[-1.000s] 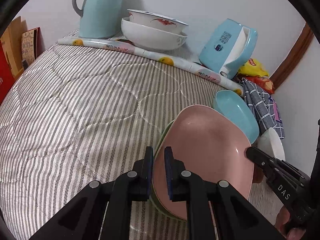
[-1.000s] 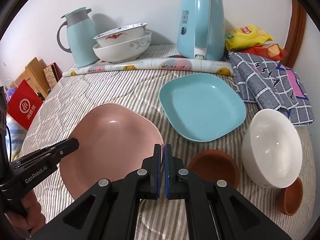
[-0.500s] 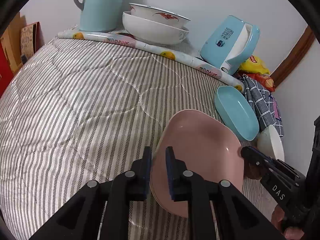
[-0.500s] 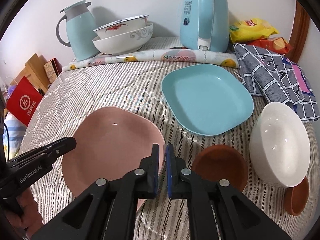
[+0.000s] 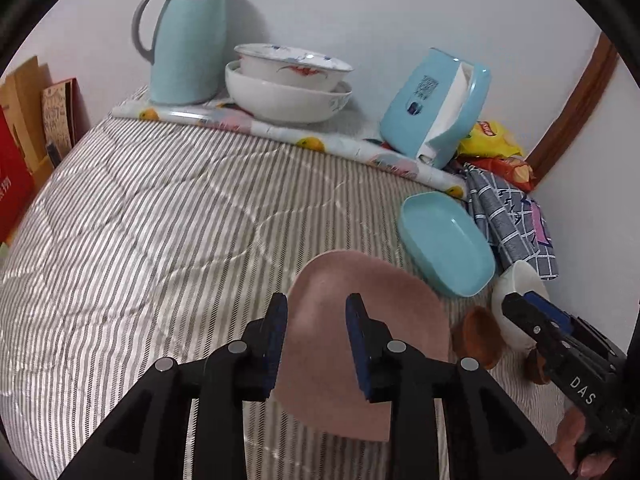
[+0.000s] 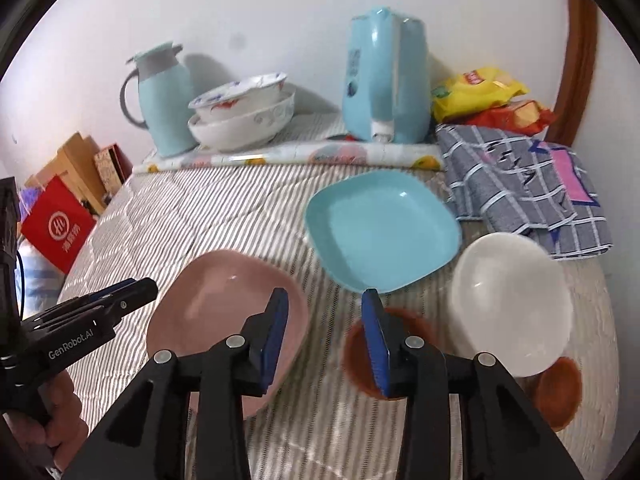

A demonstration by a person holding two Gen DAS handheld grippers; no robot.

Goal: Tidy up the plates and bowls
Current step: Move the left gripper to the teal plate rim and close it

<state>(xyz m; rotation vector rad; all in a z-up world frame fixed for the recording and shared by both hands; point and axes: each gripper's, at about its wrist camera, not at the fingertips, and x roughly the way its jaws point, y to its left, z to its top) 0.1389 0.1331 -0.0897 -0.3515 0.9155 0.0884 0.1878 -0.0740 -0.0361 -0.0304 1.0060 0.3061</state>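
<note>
A pink plate (image 5: 360,344) (image 6: 224,308) lies on the striped quilt (image 5: 140,240). My left gripper (image 5: 317,304) hovers over the plate's left rim. Its jaws are opening and the pads touch nothing. My right gripper (image 6: 325,298) hangs above the plate's right rim and a small brown bowl (image 6: 356,344). Its jaws are also opening and grip nothing. A light blue square plate (image 6: 380,232) (image 5: 448,240) sits behind. To its right is a white bowl (image 6: 512,304), with a second brown bowl (image 6: 560,388) beside it.
Along the back wall stand a pale blue jug (image 5: 188,40), two stacked patterned bowls (image 5: 288,88) and a blue kettle (image 6: 384,76). Snack bags (image 6: 480,92) and a checked cloth (image 6: 528,184) lie at the right. A red box (image 6: 56,224) is off the left edge.
Both grippers were shut on opposite rims of the pink plate. Both have let go, opened and lifted back a little, leaving the plate on the quilt.
</note>
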